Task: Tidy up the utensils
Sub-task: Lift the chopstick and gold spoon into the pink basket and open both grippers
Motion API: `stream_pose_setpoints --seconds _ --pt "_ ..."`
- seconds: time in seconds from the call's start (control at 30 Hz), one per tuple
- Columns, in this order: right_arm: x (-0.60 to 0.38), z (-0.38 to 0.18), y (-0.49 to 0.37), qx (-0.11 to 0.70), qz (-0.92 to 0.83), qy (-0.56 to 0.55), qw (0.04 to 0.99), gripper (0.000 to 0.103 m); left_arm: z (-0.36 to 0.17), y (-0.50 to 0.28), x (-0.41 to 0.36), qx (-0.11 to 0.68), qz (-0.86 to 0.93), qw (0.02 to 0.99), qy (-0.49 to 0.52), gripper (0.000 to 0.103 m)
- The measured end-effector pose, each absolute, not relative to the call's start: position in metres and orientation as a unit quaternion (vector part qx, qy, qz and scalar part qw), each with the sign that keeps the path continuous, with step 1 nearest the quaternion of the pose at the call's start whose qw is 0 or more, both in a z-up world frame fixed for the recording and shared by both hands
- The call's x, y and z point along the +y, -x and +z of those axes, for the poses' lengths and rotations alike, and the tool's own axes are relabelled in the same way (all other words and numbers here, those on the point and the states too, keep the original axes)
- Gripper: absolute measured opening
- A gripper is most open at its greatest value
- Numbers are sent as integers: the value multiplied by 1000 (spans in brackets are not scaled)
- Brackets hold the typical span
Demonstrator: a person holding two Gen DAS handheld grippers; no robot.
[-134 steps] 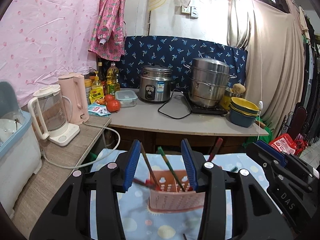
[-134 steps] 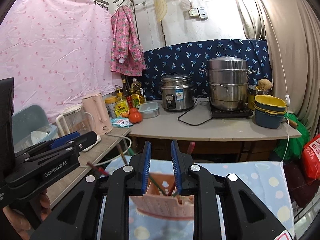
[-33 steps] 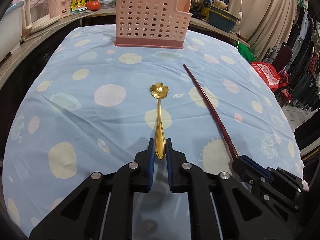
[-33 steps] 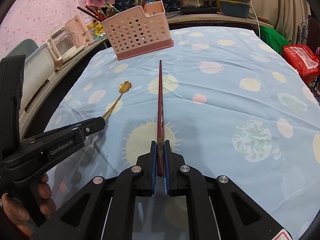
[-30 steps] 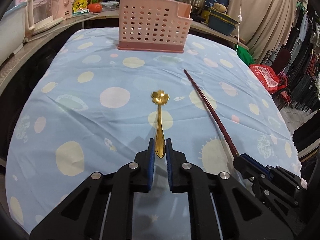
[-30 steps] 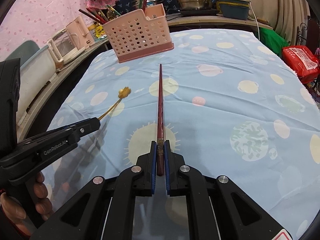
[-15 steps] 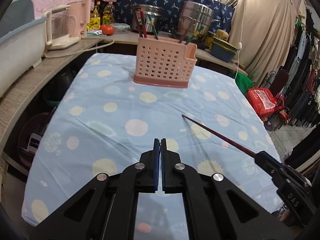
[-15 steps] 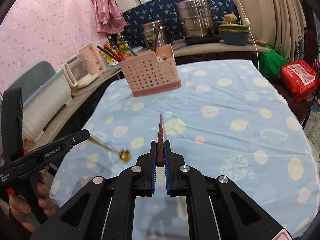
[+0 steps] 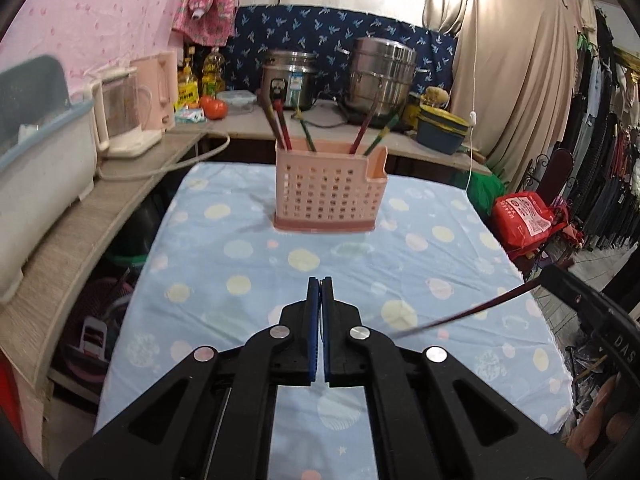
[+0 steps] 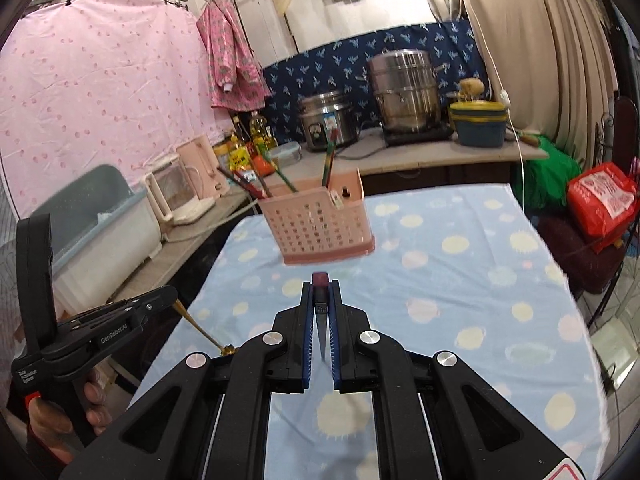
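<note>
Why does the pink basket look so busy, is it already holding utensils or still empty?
Holding utensils. The pink utensil basket stands upright on the dotted tablecloth, and several chopsticks lean out of its top.

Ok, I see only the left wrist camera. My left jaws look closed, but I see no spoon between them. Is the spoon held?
Observer: Yes. In the right wrist view the gold spoon hangs from the tip of the left gripper. It slants down below the gripper, where your camera cannot look.
Operator: And the chopstick at my right edge, how is it held?
Observer: The right gripper clamps the chopstick at its thick end. The thin end points down between the jaws.
</note>
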State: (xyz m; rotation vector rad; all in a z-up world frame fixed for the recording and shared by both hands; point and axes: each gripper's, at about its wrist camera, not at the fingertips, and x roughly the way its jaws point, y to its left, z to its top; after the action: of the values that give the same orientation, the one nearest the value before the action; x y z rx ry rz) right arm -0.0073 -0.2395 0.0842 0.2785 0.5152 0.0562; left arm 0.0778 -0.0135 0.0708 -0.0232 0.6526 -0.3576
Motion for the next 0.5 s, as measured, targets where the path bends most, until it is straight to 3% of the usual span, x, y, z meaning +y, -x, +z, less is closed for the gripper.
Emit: stream_pose_setpoints --seconds 0.5 --pt "-259 203 -132 157 51 -134 977 7 180 -205 -30 228 -172 958 16 1"
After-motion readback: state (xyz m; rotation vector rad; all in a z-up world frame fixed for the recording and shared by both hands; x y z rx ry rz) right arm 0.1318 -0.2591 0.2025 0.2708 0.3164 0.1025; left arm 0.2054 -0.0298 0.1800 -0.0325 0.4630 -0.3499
